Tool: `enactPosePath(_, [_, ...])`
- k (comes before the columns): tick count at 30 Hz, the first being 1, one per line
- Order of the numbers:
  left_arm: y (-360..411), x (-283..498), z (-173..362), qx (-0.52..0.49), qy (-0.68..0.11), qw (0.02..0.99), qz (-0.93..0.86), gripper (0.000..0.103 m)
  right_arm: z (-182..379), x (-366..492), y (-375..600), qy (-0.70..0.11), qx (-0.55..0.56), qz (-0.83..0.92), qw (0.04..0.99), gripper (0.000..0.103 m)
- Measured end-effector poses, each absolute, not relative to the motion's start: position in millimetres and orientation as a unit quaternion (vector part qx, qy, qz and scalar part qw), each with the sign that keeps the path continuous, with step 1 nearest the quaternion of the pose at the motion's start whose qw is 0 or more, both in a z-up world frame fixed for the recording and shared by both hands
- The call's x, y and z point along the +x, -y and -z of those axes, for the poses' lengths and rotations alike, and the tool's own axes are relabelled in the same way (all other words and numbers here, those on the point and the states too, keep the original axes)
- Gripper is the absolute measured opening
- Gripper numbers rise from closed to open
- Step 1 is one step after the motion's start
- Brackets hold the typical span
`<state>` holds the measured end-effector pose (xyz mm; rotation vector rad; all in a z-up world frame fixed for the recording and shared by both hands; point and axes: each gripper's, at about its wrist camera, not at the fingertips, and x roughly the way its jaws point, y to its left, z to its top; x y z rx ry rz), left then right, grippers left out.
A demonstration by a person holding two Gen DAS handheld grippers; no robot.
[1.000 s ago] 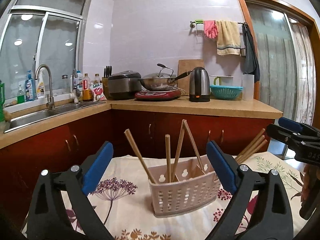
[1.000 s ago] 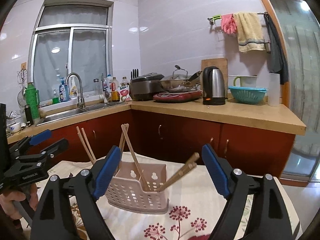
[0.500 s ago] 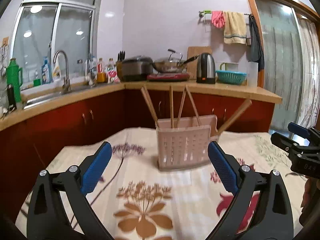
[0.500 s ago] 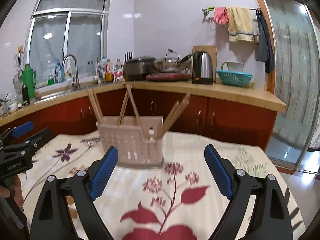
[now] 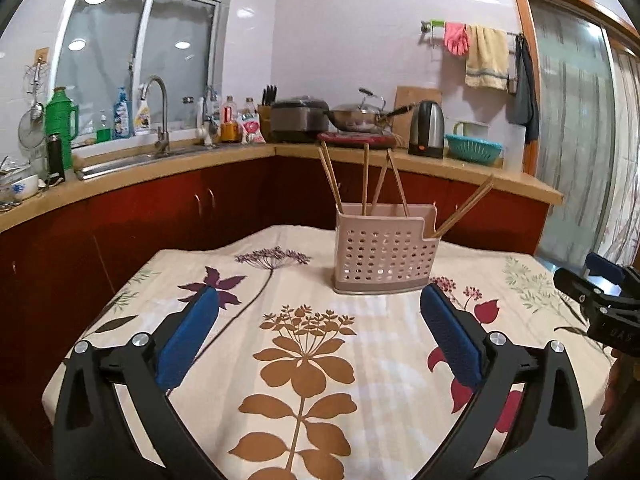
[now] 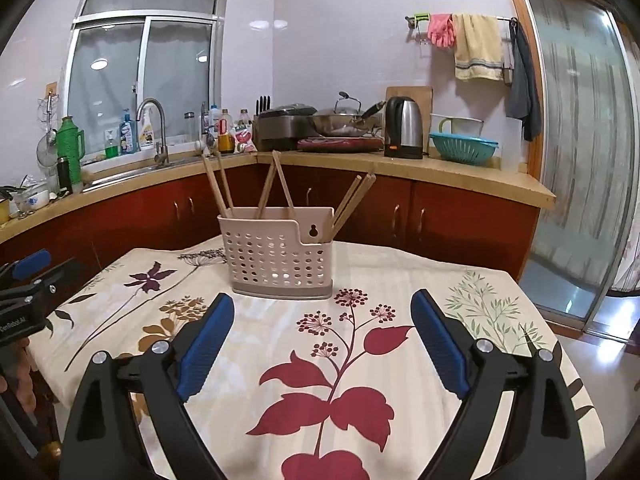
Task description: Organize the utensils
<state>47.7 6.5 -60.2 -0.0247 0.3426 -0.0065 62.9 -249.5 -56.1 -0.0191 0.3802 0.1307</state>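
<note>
A beige perforated utensil holder (image 5: 384, 254) stands upright on the flowered tablecloth (image 5: 304, 344), also in the right wrist view (image 6: 280, 256). Several wooden chopsticks (image 5: 366, 178) stick up out of it; a pair leans out of its right compartment (image 6: 354, 202). My left gripper (image 5: 320, 312) is open and empty, well back from the holder. My right gripper (image 6: 322, 320) is open and empty, also back from it. The right gripper shows at the right edge of the left wrist view (image 5: 600, 292); the left gripper shows at the left edge of the right wrist view (image 6: 28, 280).
The table's edges fall off at left and right. Behind it runs a wooden counter (image 5: 440, 164) over red cabinets, with a sink (image 5: 120, 162), a rice cooker, a wok, a kettle (image 5: 427, 130) and a teal colander (image 6: 464, 146). A glass door (image 6: 580, 160) is at right.
Both grippers have drawn back and risen away from the holder, which now looks smaller and farther. Both stay open. The holder and chopsticks have not moved.
</note>
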Motion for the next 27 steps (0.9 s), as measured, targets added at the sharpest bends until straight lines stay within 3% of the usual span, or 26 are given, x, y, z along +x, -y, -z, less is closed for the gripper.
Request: enactPosePath(27, [-6, 2, 34, -0.009, -0.125, 0.992, -0.007, 0.099, 25, 27, 248, -0.147, -0.004, -0.071, 0.987, 0.089])
